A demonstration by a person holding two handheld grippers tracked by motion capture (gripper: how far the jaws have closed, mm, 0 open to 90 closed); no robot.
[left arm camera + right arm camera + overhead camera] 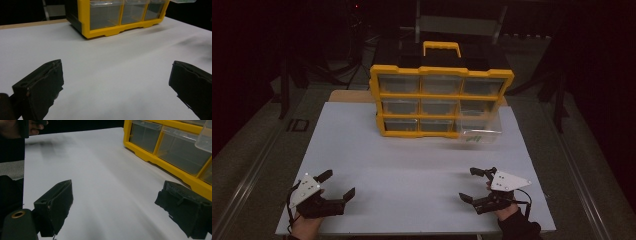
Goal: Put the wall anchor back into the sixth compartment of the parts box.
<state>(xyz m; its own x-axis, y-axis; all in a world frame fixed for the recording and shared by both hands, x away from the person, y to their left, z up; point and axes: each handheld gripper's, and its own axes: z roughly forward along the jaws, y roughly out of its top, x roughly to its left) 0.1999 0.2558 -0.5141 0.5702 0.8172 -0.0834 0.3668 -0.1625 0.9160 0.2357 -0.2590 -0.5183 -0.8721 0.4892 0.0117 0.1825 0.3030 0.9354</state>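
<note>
Two grippers are resting near the near edge of the white table (pixel 412 170), and you are holding both with jaws spread wide and nothing between them. The left gripper (pixel 338 184) is sitting toward the near left corner, the right gripper (pixel 476 184) toward the near right corner.

The yellow drawer cabinet (pixel 441 101) is standing upright at the far edge, well apart from both grippers, its long axis running parallel to that edge. One clear drawer (pixel 481 131) is protruding from the bottom right bay, pulled toward you. It is lying almost straight ahead of the right gripper, so that hand is the nearer one.

The cabinet frame is a rigid moulded plastic; the drawers are thin, smooth, transparent boxes, likely slippery under the matte black jaw pads (pixel 56 202). The drawer is holding something small and green, too blurred to identify.
</note>
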